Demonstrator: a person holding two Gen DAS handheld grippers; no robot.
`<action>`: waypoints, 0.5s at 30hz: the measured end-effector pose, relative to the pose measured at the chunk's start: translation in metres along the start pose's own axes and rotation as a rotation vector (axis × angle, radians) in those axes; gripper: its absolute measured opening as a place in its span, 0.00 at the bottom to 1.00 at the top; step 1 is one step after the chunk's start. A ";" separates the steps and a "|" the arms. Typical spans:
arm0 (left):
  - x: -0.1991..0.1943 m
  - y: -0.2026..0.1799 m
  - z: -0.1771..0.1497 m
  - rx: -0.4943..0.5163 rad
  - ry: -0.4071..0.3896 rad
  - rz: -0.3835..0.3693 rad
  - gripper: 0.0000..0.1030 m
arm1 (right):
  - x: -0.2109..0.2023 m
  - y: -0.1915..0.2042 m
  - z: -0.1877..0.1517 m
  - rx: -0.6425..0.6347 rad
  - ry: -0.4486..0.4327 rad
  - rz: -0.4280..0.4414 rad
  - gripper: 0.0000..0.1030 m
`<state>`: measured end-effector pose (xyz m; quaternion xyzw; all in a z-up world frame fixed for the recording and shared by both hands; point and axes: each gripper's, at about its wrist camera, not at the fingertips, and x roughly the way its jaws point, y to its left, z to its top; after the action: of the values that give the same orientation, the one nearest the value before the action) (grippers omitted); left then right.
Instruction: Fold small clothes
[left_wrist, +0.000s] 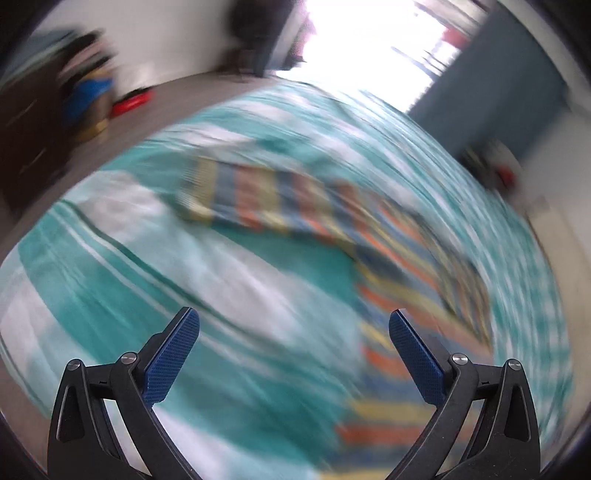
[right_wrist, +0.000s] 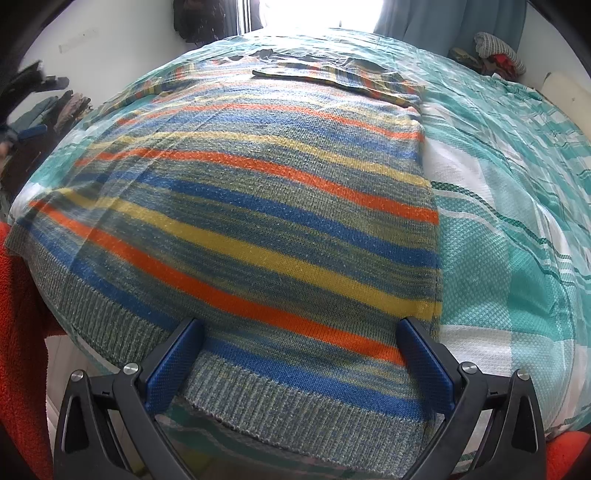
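Ribbed hem of the striped sweater (right_wrist: 295, 402) directly between the spread fingers of the right gripper (right_wrist: 299, 354) — jaws wide apart, nothing clamped, whether the pads touch the knit not clear. Sweater spread flat on the teal-and-white bedspread (right_wrist: 509, 258), long axis running straight away from the right jaws toward the window, hem nearest, one sleeve (right_wrist: 354, 79) laid across the far end. Right side edge of the garment in line with the right-hand finger.

Left gripper (left_wrist: 293, 330) likewise fully open and empty, over bare bedspread (left_wrist: 110, 280); view heavily motion-blurred. Sweater (left_wrist: 303, 206) ahead and to the right of the left jaws, well apart from them.

Judgement: right gripper the nearer — hem already within its span — so a first fold most likely along the long axis, hem toward collar.
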<state>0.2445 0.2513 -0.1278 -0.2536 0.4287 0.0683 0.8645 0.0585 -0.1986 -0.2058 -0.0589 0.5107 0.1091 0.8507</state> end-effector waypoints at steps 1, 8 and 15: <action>0.016 0.026 0.022 -0.068 0.007 0.036 0.99 | 0.000 0.000 0.000 0.000 0.002 -0.001 1.00; 0.085 0.086 0.074 -0.252 0.038 0.134 0.89 | 0.002 0.002 0.002 -0.002 0.017 -0.013 1.00; 0.122 0.063 0.081 -0.194 0.094 0.182 0.01 | 0.002 0.003 0.003 -0.002 0.021 -0.017 1.00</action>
<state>0.3570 0.3337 -0.2058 -0.2990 0.4813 0.1754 0.8051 0.0612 -0.1951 -0.2063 -0.0653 0.5192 0.1015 0.8461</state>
